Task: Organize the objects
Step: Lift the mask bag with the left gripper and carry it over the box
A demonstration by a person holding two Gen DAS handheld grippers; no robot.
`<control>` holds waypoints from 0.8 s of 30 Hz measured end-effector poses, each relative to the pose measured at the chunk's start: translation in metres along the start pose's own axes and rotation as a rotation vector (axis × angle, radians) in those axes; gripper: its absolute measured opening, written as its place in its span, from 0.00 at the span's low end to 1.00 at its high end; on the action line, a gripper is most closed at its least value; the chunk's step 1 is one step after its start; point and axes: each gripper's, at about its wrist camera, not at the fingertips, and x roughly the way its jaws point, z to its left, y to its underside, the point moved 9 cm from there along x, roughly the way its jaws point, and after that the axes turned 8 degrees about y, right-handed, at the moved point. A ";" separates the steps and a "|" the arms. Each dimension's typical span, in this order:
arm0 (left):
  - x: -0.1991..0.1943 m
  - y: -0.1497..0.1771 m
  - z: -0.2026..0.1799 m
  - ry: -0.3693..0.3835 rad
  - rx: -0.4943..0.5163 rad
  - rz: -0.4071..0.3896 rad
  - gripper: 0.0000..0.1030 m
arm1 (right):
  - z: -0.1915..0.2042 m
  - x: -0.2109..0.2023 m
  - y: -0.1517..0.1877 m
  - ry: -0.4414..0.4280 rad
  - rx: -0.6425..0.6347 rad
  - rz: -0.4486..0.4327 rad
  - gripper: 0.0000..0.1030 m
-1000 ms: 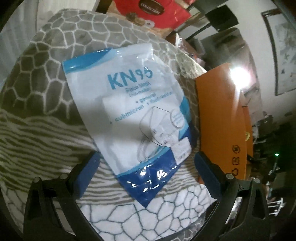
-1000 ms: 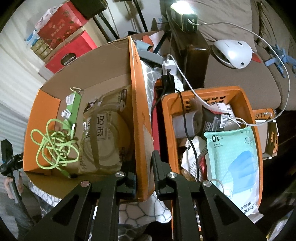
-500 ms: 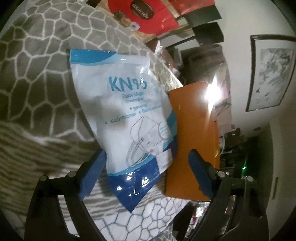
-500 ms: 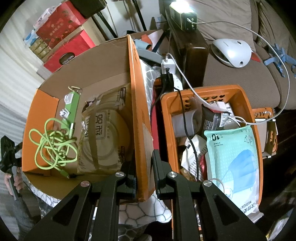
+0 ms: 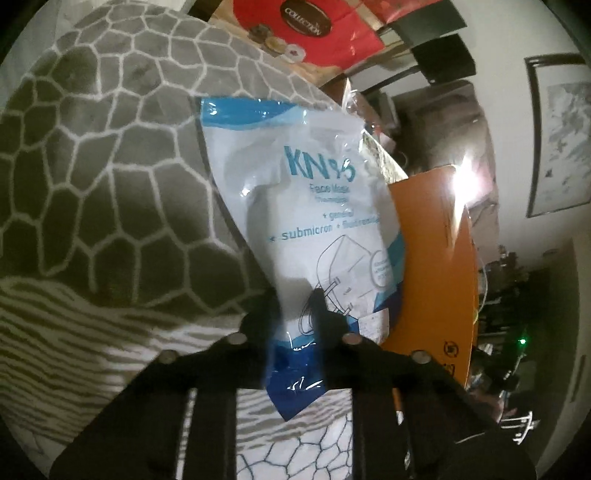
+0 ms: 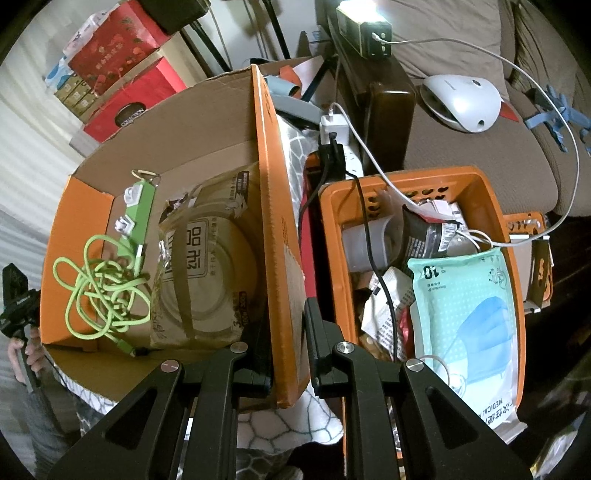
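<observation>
A soft grey blanket (image 5: 110,192) with white crack lines covers the surface. On it lies the white and blue KN95 mask bag (image 5: 314,206), and the left gripper (image 5: 295,314) is closing its jaws on the bag's lower end. Right of the bag stands the orange cardboard box (image 5: 432,266). Behind the bag is a red gift box (image 5: 325,26), and a framed picture (image 5: 561,133) hangs on the wall far right of it.

The right gripper (image 6: 288,332) pinches the orange cardboard box's side wall. Inside are a green cable (image 6: 103,288) and a brown packet (image 6: 207,273). Right of the box sits an orange basket (image 6: 491,206) holding a green mask pack (image 6: 469,317), with a brown sofa (image 6: 461,155) behind.
</observation>
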 end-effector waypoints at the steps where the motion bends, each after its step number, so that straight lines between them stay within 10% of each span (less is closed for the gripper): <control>1: -0.002 0.000 -0.001 0.005 -0.006 -0.007 0.10 | 0.000 0.000 0.000 0.000 0.000 0.000 0.13; 24: -0.097 -0.019 -0.111 0.143 0.194 -0.180 0.06 | -0.001 0.001 0.002 -0.009 0.000 0.002 0.13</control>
